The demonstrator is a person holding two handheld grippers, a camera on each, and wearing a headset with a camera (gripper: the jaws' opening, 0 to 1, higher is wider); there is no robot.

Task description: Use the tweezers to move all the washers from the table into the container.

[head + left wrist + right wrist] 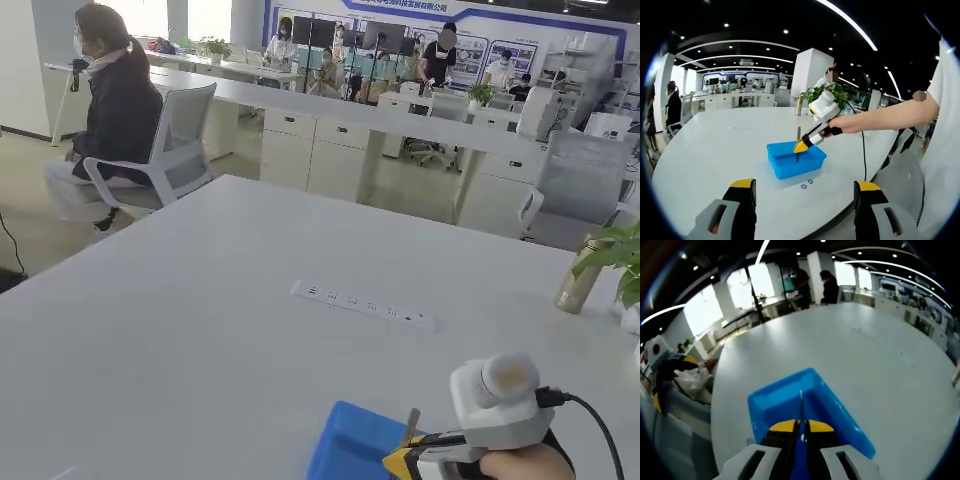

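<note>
In left gripper view, centre: right tool [801, 146] clamped on tweezers [798, 134], tips down inside container [790, 170]. Two washers [804, 186] on surface [715, 150], just below container wall in frame; right tool nearer. Jaws of left tool [802, 210] wide apart, empty

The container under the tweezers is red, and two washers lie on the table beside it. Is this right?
No: the container is blue, not red, as the left gripper view shows. The tweezers are above it, and two washers lie on the table beside it.
</note>
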